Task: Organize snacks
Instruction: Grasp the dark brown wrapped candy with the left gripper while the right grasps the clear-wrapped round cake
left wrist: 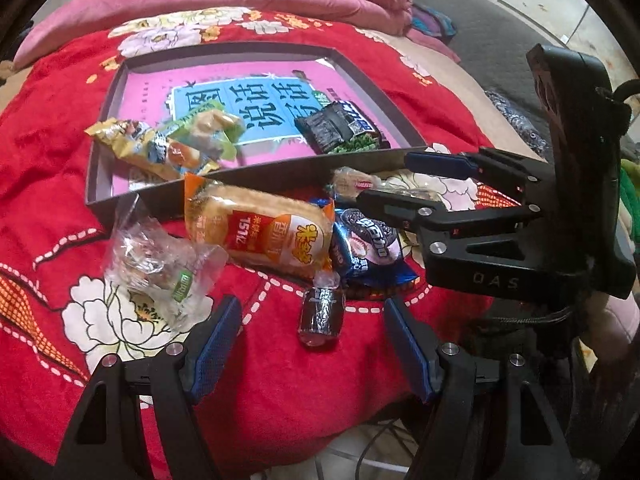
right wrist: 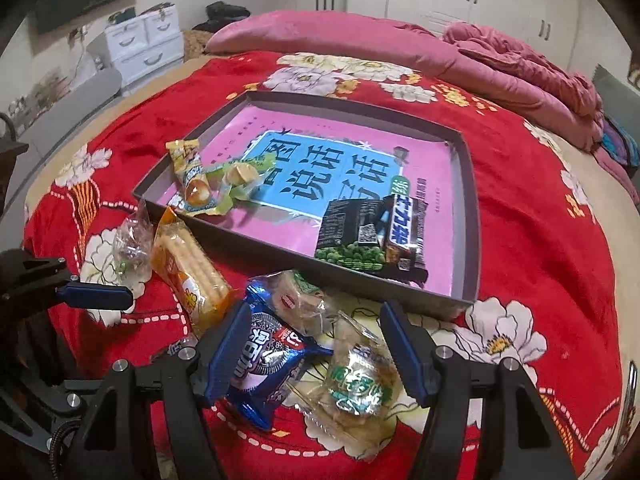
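Observation:
A shallow grey box lid (left wrist: 256, 172) (right wrist: 360, 280) with a pink and blue inside lies on the red floral blanket. In it are yellow and green snack packs (left wrist: 168, 144) (right wrist: 208, 184) and a black pea bag with a chocolate bar (left wrist: 340, 126) (right wrist: 372, 232). In front lie an orange cracker pack (left wrist: 264, 228) (right wrist: 188, 276), a blue Oreo pack (left wrist: 368, 244) (right wrist: 264, 360), a clear bag (left wrist: 160, 268), a silver candy (left wrist: 322, 312) and a clear green-label pack (right wrist: 360, 376). My left gripper (left wrist: 312, 348) is open around the silver candy. My right gripper (right wrist: 312, 352) (left wrist: 384, 178) is open over the Oreo and the clear pack.
Pink pillow and crumpled pink quilt (right wrist: 500, 60) lie at the bed's far end. White drawers (right wrist: 140, 40) stand by the wall at left. The bed edge is close below both grippers.

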